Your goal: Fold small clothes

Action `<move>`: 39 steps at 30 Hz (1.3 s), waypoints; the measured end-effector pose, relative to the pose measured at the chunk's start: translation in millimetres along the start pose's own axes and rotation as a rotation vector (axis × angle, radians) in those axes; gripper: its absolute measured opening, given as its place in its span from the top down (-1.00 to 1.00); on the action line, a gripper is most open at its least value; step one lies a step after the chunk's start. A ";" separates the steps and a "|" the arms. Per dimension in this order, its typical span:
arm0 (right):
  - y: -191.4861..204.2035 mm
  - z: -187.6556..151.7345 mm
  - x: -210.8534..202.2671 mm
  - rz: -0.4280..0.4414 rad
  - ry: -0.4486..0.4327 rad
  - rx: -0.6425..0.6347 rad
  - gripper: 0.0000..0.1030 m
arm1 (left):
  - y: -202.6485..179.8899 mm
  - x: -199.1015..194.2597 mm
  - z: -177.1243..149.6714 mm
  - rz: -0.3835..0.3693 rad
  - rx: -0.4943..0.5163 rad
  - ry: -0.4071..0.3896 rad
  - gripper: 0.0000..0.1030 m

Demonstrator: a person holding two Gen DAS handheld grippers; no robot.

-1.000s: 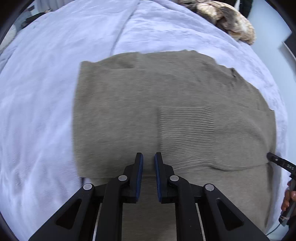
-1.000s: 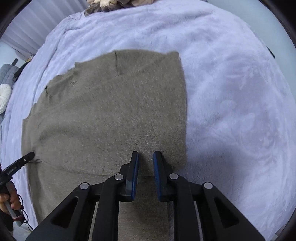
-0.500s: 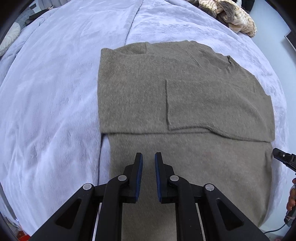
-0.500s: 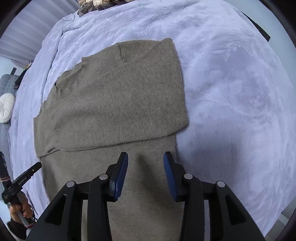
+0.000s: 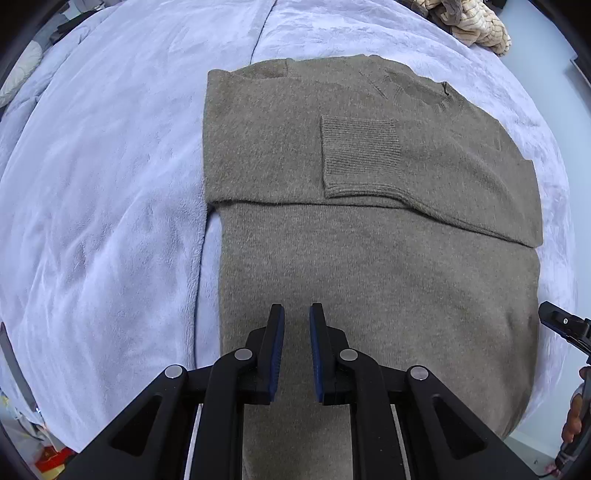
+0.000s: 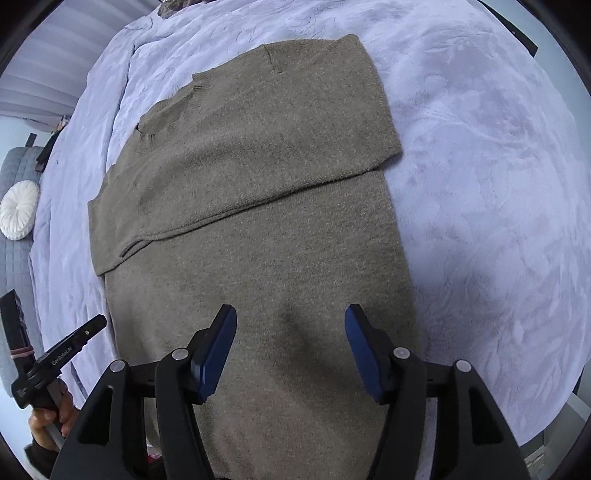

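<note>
One sweater (image 5: 369, 280) lies flat on the lilac blanket (image 5: 103, 192), its top part folded down across the body with a ribbed cuff (image 5: 360, 155) tucked on top, so my read is both grippers are backing off to take the lower hem for the next fold. Left gripper (image 5: 296, 314) hangs above the knit nearly closed with nothing in it; right gripper (image 6: 290, 317) has just been opening, jaws wide and empty. Count: one sweater, two grippers, one heap of other clothes (image 5: 469, 22) at the far edge.
</note>
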State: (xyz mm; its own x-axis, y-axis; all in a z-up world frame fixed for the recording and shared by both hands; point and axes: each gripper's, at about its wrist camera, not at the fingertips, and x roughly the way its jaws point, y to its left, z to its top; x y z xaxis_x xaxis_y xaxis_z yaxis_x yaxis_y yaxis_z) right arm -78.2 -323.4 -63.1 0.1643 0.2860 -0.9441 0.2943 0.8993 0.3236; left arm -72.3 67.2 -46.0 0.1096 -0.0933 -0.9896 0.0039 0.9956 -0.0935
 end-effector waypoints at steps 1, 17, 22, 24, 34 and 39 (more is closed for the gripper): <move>2.0 -1.8 -1.1 0.002 0.001 -0.001 -0.26 | -0.1 -0.6 -0.8 0.005 0.001 0.002 0.71; 36.4 -15.6 -8.3 0.031 0.005 -0.045 -0.38 | 6.9 -9.0 -23.6 0.020 0.023 0.039 0.70; 43.1 -15.5 -10.5 0.033 0.001 -0.059 -0.49 | 5.7 -20.4 -27.2 0.054 0.018 -0.008 -0.95; 45.2 -16.3 -11.8 0.033 0.001 -0.065 -0.49 | 3.0 -24.3 -26.4 0.043 0.033 -0.014 -0.95; 52.0 -18.6 -16.2 0.053 -0.017 -0.086 -0.74 | -8.1 -24.8 -26.5 0.065 0.058 -0.021 -0.96; 61.9 -22.3 -22.8 0.131 -0.036 -0.127 -1.00 | -10.2 -24.8 -26.2 0.057 0.064 -0.017 -0.96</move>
State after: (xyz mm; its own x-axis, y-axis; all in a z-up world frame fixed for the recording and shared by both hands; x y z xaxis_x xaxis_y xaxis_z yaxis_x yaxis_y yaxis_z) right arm -84.7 -266.8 -23.0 0.2275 0.3939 -0.8906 0.1471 0.8901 0.4313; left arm -101.1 59.1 -23.4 0.1286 -0.0374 -0.9910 0.0611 0.9977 -0.0298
